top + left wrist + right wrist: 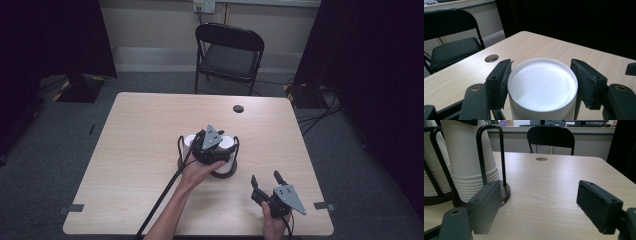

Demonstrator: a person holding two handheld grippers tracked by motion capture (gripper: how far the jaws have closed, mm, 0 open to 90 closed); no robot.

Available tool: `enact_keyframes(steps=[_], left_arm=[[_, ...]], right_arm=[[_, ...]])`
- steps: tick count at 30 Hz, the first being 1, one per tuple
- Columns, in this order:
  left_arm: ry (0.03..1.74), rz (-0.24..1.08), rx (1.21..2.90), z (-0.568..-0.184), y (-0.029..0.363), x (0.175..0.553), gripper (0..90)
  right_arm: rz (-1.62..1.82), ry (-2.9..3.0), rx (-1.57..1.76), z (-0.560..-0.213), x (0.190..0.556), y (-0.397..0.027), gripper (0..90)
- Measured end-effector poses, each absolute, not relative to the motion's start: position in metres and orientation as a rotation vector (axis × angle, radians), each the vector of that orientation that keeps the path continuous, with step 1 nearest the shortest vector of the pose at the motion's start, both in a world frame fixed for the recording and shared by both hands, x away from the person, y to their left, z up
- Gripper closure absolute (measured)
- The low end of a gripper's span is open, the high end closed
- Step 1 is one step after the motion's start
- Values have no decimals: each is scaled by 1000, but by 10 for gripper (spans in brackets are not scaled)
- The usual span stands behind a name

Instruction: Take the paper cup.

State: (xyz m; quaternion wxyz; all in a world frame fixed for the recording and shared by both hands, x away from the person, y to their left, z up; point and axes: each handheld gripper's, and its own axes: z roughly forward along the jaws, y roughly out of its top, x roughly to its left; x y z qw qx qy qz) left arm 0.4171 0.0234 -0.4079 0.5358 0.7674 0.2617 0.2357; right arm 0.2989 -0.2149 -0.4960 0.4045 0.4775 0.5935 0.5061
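Beyond the desk [150, 130] stands a chair; my left gripper [541, 82] pinches the top paper cup [542, 87], light and crushable, by its upturned base.

This looks like a lab or studio set up for recording. A bare wooden surface [150, 150] stands on grey carpet between black curtains [370, 45], with taped-down cables [320, 110] on the floor. A black folding chair [229, 54] faces it below a wall socket [204, 6].

Light wooden desk [145, 150] with cable hole [238, 108]; cup holder [223, 172] stands on it, nearer the person than the hole.
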Motion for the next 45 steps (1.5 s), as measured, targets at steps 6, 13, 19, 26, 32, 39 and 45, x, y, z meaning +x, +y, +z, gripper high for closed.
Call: enact_keyframes(steps=[6, 13, 19, 26, 32, 39, 45], left_arm=[[622, 550, 1824, -408, 23, 417, 356], [618, 532, 1785, -403, 27, 416, 357], [622, 529, 1761, -398, 29, 415, 357], [623, 536, 1736, -393, 31, 413, 357], [627, 539, 1706, -387, 34, 413, 357], [626, 540, 1678, -384, 35, 411, 358], [627, 557, 1664, -382, 36, 410, 358]], right_arm=[[1278, 1496, 1205, -496, 299, -215, 195], [1277, 1498, 1205, -496, 299, -215, 195], [1277, 1505, 1204, -496, 299, -215, 195], [1278, 1507, 1204, -496, 299, -215, 197], [1280, 1501, 1211, -496, 299, -215, 197], [1279, 1499, 1206, -496, 299, -215, 198], [1279, 1497, 1206, -496, 299, -215, 199]])
